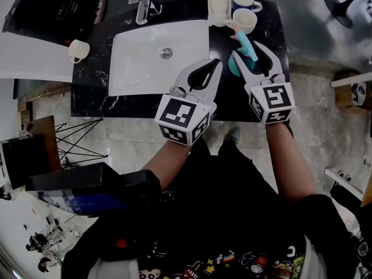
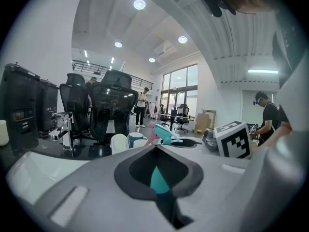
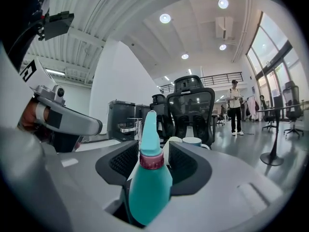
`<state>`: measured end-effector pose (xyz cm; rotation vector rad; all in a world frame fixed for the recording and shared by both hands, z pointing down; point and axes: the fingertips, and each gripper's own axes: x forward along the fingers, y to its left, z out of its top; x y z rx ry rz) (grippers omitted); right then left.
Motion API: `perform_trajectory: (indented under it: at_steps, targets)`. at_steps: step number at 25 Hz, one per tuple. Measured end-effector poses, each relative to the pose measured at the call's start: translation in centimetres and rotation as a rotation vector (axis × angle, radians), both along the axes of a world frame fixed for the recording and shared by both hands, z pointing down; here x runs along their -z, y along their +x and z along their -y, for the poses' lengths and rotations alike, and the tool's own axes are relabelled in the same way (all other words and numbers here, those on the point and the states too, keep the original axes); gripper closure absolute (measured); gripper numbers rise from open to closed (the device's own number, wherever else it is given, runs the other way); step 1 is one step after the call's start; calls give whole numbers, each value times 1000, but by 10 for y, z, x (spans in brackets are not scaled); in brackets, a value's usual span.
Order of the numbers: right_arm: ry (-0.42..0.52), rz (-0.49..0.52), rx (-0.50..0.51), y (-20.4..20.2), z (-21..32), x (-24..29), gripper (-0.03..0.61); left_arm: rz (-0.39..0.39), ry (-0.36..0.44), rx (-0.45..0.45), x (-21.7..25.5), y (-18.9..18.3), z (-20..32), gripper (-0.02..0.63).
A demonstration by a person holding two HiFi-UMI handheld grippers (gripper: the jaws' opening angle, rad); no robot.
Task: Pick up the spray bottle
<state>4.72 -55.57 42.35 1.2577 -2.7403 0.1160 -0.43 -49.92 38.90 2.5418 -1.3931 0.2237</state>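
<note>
A teal spray bottle (image 1: 233, 66) with a pink collar stands between the jaws of my right gripper (image 1: 246, 47), over the black counter (image 1: 93, 89) right of the sink. In the right gripper view the spray bottle (image 3: 149, 187) fills the throat of the right gripper (image 3: 153, 146), whose jaws press its body on both sides. My left gripper (image 1: 217, 63) hovers just left of it over the sink's front right corner, jaws together and empty. In the left gripper view the bottle's nozzle (image 2: 164, 133) shows beyond the left gripper (image 2: 157, 149).
A white sink (image 1: 139, 68) with a faucet (image 1: 142, 4) fills the counter's middle. A white pitcher (image 1: 218, 7) and two mugs (image 1: 243, 20) stand close behind the bottle. Another mug (image 1: 78, 50) sits at the counter's left end. People and office chairs are far off.
</note>
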Motion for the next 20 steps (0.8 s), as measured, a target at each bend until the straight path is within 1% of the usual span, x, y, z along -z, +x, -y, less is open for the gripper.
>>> perform_trajectory:
  at_steps: [3,13,20]
  targets:
    - [10,-5,-14,0,1,1,400,2,-4,-8,-1,0,-1,614]
    - [31,-6,-38,0,-5,14,405,2,1,-37,3,-2,-4,614]
    - [72,18,-63,-1,-22,46,405,-8,21,-75,13,-4,-8,614]
